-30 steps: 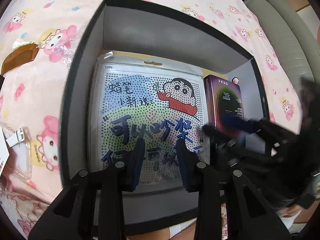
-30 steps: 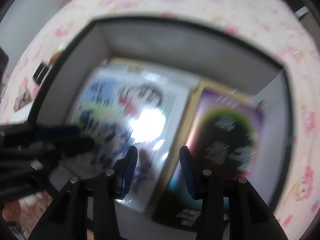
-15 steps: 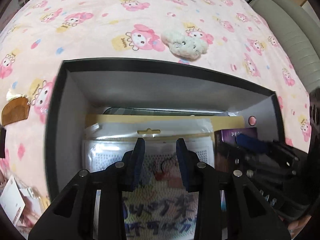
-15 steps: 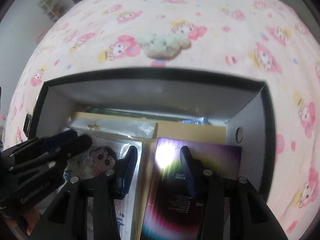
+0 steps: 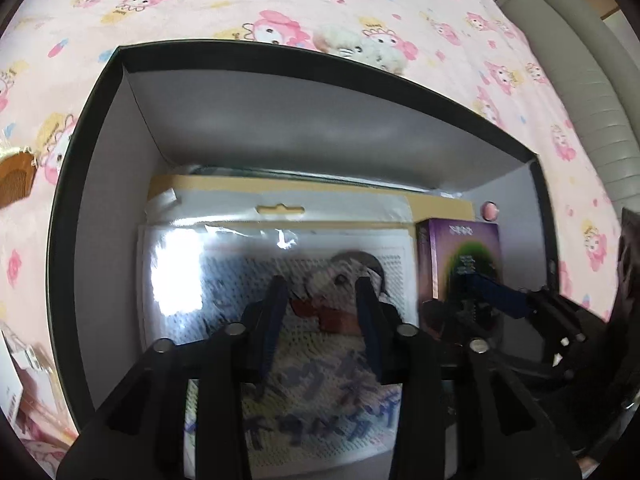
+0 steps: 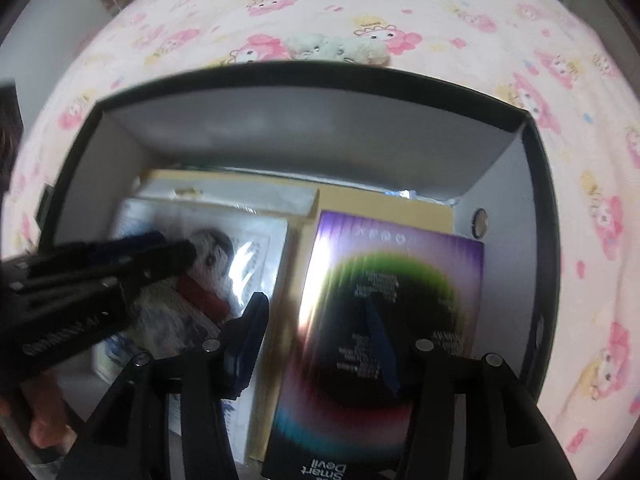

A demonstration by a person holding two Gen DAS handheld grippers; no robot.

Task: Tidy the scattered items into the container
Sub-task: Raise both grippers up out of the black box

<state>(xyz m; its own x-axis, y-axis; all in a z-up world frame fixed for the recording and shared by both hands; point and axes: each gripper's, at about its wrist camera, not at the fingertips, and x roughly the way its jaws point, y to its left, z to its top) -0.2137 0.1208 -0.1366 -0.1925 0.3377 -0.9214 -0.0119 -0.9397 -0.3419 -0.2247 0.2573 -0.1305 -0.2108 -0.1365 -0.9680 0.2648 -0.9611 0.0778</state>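
Note:
A black box with grey inner walls (image 5: 280,120) (image 6: 304,128) sits on a pink cartoon blanket. Inside lie a cartoon bead board in a clear bag (image 5: 224,256) (image 6: 160,320), a purple box (image 5: 464,256) (image 6: 400,280) and a tan flat package (image 5: 440,204) beneath them. My left gripper (image 5: 322,300) is open and empty over the bead board. My right gripper (image 6: 316,320) is open and empty over the purple box's left edge. Each gripper shows in the other's view: the right one (image 5: 496,296) and the left one (image 6: 120,256).
A cream plush toy (image 5: 368,50) (image 6: 340,48) lies on the blanket just behind the box. A brown comb (image 5: 16,176) lies left of the box. A packaged item (image 5: 24,364) lies at the lower left. A grey sofa (image 5: 580,80) stands at right.
Both cameras tilted up to show the plush toy beyond the box, then dropped back toward the box's contents. Both grippers stayed open and empty.

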